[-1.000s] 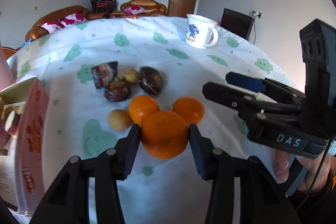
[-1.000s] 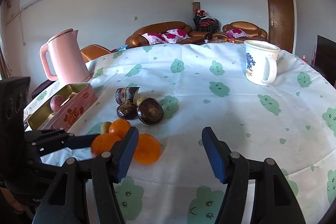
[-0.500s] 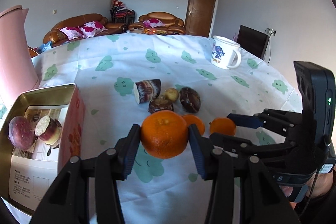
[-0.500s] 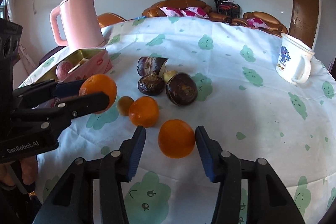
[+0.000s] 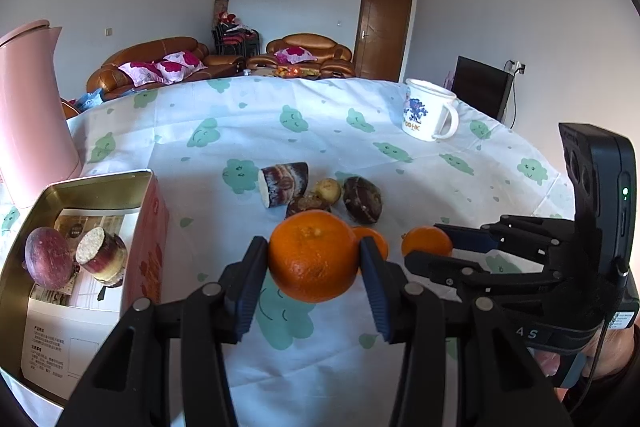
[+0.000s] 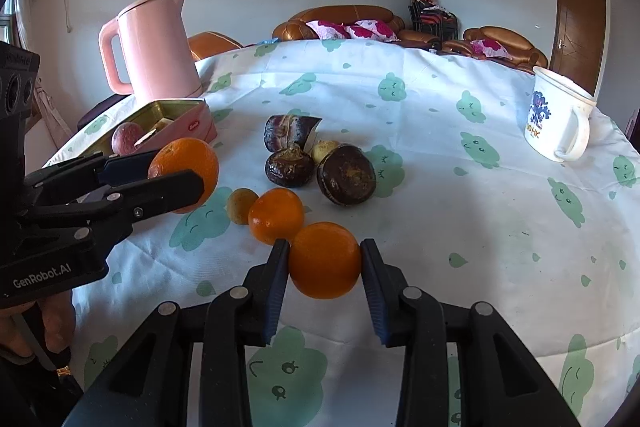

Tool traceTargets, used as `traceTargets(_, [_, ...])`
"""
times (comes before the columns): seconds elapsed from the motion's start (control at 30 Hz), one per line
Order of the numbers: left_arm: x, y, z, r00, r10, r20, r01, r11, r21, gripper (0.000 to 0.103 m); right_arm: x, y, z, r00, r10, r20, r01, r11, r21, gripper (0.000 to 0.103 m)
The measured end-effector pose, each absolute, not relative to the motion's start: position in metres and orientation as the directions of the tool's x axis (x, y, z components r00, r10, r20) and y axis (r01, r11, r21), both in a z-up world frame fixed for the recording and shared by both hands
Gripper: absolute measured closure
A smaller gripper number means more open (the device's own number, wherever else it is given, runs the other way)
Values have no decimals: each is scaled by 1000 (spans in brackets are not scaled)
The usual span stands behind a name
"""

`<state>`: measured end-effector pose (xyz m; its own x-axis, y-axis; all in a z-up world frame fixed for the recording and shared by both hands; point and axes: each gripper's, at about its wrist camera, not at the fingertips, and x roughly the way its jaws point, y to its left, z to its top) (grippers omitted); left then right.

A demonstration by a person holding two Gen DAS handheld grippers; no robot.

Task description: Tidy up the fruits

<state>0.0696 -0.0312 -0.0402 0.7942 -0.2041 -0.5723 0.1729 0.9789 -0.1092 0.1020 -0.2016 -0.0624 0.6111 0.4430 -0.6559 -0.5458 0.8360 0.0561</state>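
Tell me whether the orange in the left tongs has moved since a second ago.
Yes. The orange, clamped in the left tongs, rose off the tablecloth toward the tin.

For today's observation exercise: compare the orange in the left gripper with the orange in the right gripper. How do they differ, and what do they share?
The left gripper holds its orange lifted clear of the tablecloth; the right gripper's orange sits low by the cloth, beside another orange. The left one's skin looks dimpled, the right one's smoother. The right gripper has just been closing on its orange. Both are round, orange, and clamped between pads.
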Motion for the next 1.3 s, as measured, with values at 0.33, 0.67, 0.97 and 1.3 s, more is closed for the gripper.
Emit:
traceTargets(0.33, [65,-29,-37,812,-198,-549,169,980,-103,55,92,-206,-54,657,461,-596,-546,836,44,65])
traceTargets(0.67, [58,-28,-34,836,-188,-515,161,982,-98,55,82,-213,-47,693,489,-531,-551,833,48,65])
traceTargets(0.97, [53,-26,-31,854,-173,-491,146,985,-93,55,75,-213,-44,715,495,-493,-556,831,29,65])
traceTargets(1.3, [47,-25,-28,874,-153,-462,130,988,-80,55,66,-216,-40,735,506,-451,-560,828,15,65])
